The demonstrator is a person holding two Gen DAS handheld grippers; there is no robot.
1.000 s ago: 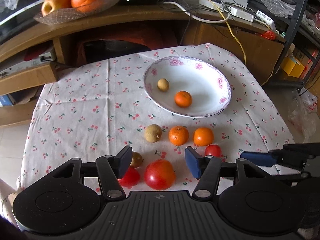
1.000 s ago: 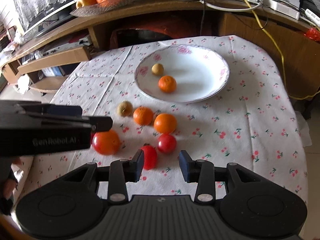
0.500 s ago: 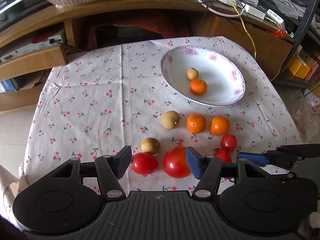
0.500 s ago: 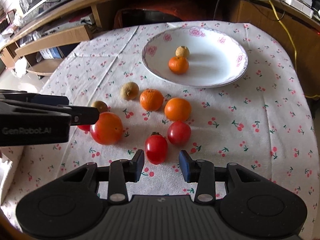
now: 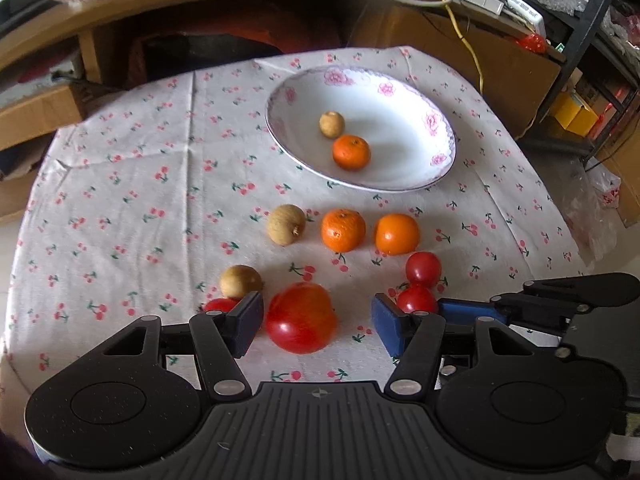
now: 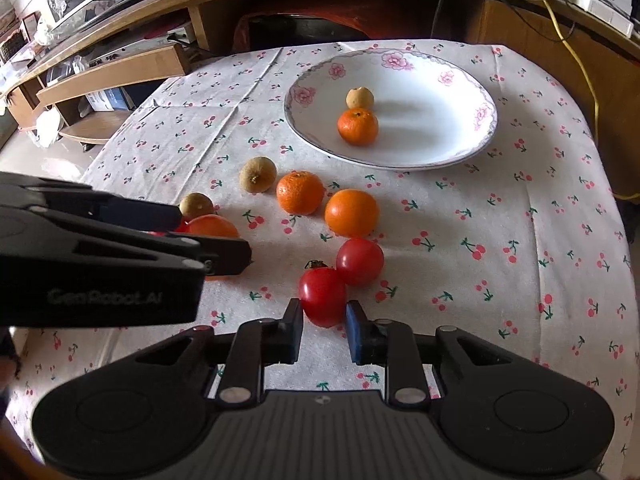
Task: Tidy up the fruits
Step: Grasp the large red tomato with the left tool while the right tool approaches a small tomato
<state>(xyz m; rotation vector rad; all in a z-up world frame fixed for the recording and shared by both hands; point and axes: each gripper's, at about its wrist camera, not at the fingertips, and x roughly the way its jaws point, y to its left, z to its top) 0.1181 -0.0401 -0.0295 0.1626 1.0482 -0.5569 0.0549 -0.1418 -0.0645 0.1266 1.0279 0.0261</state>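
— Where are your grippers?

— My left gripper (image 5: 316,326) is down at the near edge of the cherry-print tablecloth (image 5: 120,184), fingers spread wide, with the large tomato (image 5: 301,317) sitting between them; neither pad seems to press it, though I cannot tell for the left one. My right gripper (image 6: 322,332) is just beside it, fingers parted around the near end of a small red tomato (image 6: 322,295), with a sliver of gap on each side.

— What else lies on the cloth?

— A second small tomato (image 6: 359,261) touches the first on its far right. Beyond them, toward the middle, a row: a brown longan (image 5: 286,224) on the left, then a mandarin (image 5: 343,229), then a smoother orange (image 5: 397,234). Another longan (image 5: 240,281) sits near my left finger, and a third small tomato (image 5: 219,305) peeks out, half hidden behind that finger.

— And the plate?

— The white plate with pink flowers (image 5: 436,128) stands toward the far right of the cloth. It holds one small longan (image 6: 359,97) and one mandarin (image 6: 357,126), just beside each other, left of the plate's middle.
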